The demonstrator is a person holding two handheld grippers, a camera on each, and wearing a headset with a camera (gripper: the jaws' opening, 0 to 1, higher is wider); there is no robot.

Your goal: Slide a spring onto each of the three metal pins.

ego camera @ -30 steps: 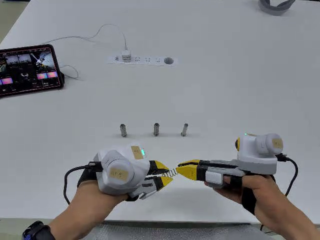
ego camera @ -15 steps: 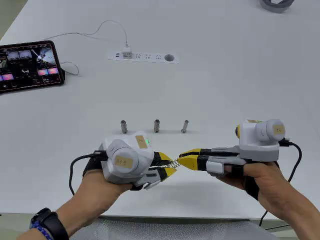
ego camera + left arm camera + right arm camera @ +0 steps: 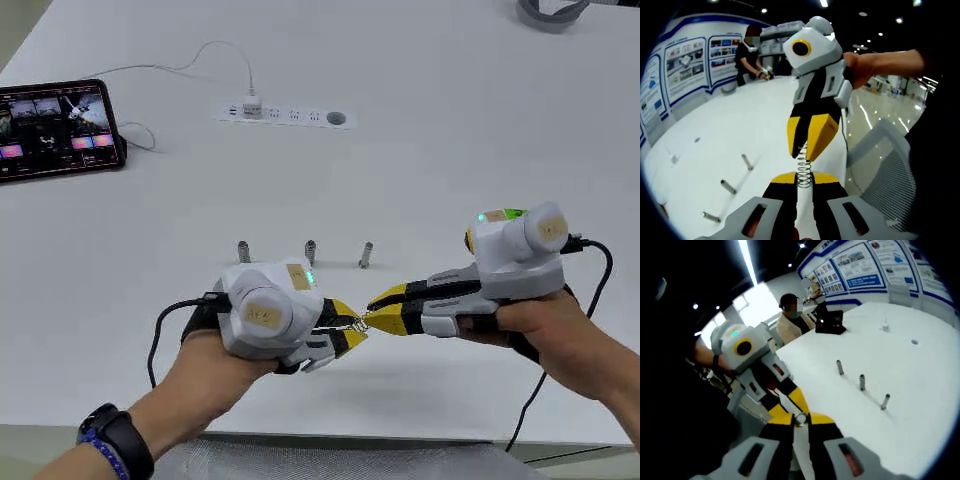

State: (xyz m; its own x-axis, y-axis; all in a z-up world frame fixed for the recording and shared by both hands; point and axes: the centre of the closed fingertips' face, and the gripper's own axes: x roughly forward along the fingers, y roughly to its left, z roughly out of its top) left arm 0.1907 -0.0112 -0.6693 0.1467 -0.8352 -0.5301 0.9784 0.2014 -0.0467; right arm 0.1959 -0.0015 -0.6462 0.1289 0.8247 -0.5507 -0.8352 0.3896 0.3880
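Note:
A small coil spring (image 3: 360,320) is held between the two grippers above the table's near edge. My left gripper (image 3: 351,328) is shut on one end of it. My right gripper (image 3: 373,312) points at it tip to tip, shut on the other end. In the left gripper view the spring (image 3: 803,170) runs from my own jaws up into the right gripper (image 3: 805,151). Three metal pins (image 3: 243,251), (image 3: 310,252), (image 3: 366,255) stand in a row just beyond. The left two look thicker, as if coils sit on them; the right one looks thin and bare.
A white power strip (image 3: 285,115) with a plugged charger and cable lies farther back. A tablet (image 3: 55,130) with a lit screen sits at the far left. A grey ring-shaped object (image 3: 550,12) is at the back right. The near table edge (image 3: 330,435) is close below the hands.
The two grippers have come closer together, and the stretch of spring showing between them has shortened. The right gripper has risen and tilted slightly.

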